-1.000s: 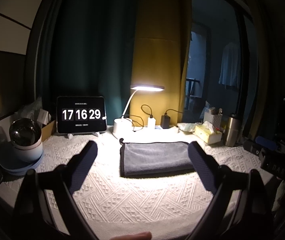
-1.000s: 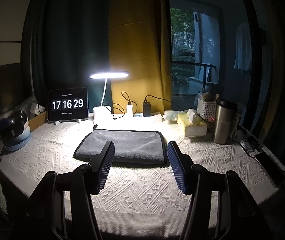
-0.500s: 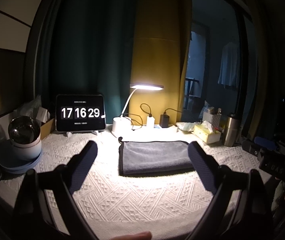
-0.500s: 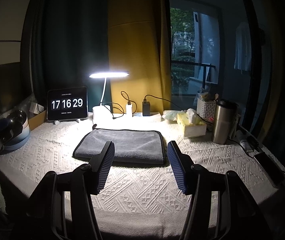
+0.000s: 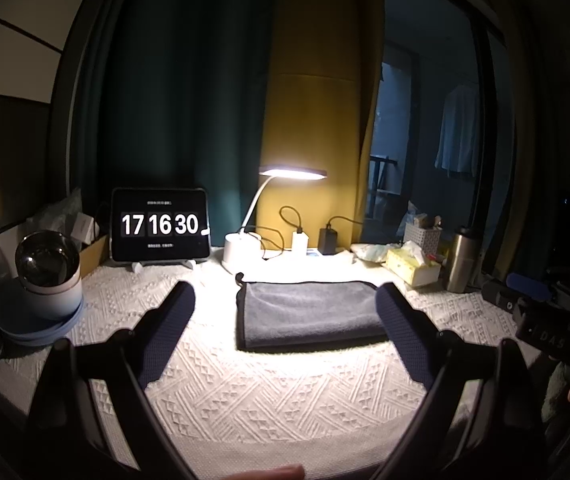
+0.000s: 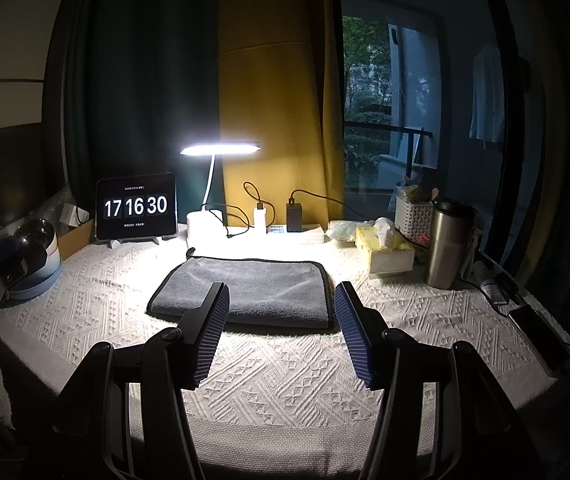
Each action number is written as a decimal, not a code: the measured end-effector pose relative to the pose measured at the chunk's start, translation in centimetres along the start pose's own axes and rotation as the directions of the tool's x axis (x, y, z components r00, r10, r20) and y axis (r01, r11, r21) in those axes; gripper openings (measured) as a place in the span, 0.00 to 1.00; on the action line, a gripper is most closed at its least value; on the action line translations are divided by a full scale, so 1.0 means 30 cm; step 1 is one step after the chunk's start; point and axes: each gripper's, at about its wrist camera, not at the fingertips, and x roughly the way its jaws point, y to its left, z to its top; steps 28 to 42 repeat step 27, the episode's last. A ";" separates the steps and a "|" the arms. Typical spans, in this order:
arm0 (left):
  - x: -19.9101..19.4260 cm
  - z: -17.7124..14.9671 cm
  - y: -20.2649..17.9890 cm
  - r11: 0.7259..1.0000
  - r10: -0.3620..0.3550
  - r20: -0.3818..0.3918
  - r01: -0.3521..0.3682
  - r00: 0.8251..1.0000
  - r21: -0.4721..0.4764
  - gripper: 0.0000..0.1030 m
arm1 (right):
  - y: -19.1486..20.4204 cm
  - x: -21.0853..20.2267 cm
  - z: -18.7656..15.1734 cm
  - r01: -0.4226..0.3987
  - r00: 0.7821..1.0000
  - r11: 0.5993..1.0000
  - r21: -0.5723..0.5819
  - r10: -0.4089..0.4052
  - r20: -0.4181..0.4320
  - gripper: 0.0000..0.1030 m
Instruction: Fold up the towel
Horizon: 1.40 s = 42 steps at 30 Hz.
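Observation:
A grey towel [image 5: 309, 314] with a dark edge lies folded flat in a rectangle on the white textured tablecloth [image 5: 269, 392], under the lamp. It also shows in the right wrist view [image 6: 245, 292]. My left gripper [image 5: 285, 308] is open and empty, held above the table on the near side of the towel. My right gripper [image 6: 281, 300] is open and empty, also on the near side of the towel and apart from it. The right gripper's body shows at the right edge of the left wrist view [image 5: 545, 312].
A lit desk lamp [image 6: 213, 184] and chargers [image 6: 295, 216] stand behind the towel. A tablet clock [image 6: 137, 206] and a bowl on plates [image 5: 45, 280] are at the left. A tissue box [image 6: 385, 252], steel tumbler [image 6: 449, 248], basket and phone [image 6: 537, 328] are at the right.
Both grippers have stayed open and nearly still; the view shifted only slightly. The clock changed from 17:16:29 to 17:16:30. The towel has not moved.

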 end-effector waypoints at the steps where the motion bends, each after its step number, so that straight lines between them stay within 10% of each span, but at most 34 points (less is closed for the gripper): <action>1: -0.001 -0.001 -0.001 1.000 0.000 0.000 0.000 1.000 0.000 0.90 | 0.002 -0.001 -0.001 -0.001 1.000 1.000 -0.001 0.001 0.000 0.56; 42: 0.001 -0.017 0.000 1.000 -0.001 -0.004 0.001 1.000 -0.005 0.90 | 0.010 0.000 0.000 -0.001 1.000 1.000 -0.006 0.001 -0.004 0.56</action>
